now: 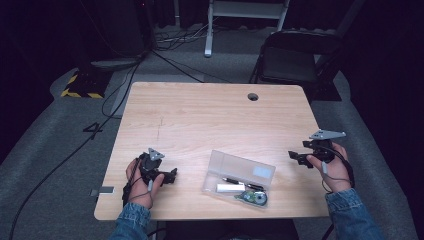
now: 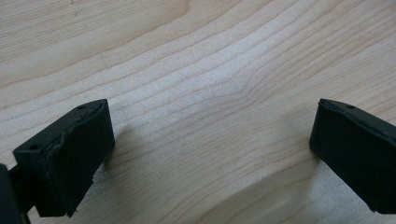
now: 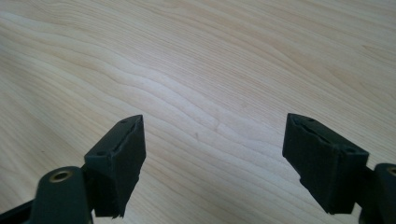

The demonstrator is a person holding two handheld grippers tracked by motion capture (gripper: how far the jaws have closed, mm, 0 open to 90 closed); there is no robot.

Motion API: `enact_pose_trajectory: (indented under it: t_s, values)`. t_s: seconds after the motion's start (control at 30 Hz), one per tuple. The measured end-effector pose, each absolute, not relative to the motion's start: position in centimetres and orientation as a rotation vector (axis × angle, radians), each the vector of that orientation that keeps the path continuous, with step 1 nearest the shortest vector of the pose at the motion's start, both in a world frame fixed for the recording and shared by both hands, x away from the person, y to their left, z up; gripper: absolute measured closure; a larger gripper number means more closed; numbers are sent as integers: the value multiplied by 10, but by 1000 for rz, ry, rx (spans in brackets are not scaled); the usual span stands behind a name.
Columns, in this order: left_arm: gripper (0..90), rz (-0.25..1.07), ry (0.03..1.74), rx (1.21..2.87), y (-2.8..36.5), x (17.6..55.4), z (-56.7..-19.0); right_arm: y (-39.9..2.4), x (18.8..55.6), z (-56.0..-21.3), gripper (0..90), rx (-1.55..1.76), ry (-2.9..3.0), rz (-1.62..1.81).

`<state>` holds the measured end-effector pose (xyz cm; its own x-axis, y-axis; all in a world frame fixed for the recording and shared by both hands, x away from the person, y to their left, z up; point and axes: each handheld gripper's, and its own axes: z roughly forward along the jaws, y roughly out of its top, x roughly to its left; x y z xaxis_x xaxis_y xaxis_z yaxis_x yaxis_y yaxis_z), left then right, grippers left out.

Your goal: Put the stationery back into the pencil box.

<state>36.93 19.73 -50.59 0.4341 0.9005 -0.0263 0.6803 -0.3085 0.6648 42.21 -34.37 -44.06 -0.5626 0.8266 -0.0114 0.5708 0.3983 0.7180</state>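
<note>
Blue denim sleeves cover both forearms to the wrists. Each hand carries a black two-jaw tool: the left gripper (image 1: 172,175) and the right gripper (image 1: 294,156), each topped with a grey 3-cornered plate and trailing a thin dark cable past the wrist. Seen close, the jaws are blocky matte-black wedges with small round screw holes, the rough pads (image 3: 119,161) frayed at their edges

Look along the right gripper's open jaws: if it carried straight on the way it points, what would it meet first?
Probably the bare wooden table. The right gripper is open with nothing between its jaws, tilted down at the wood; the clear case lies off its line.
</note>
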Motion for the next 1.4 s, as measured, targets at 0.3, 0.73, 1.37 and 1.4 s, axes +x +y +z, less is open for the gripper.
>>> enact_pose_trajectory:
  t_s: [0.3, 0.73, 1.37, 1.4]
  values:
    - [3, 474, 1329, 2078, 200, 370, -506, -356, 430, -459, 198, 1254, 2269, 947]
    - [3, 473, 1330, 2078, 200, 370, -506, -357, 437, -483, 185, 1251, 2243, 920]
    - [3, 474, 1330, 2078, 200, 370, -506, -354, 441, -504, 127, 1334, 2171, 940]
    - [3, 474, 1330, 2078, 200, 370, -506, -354, 441, -504, 127, 1334, 2171, 940]
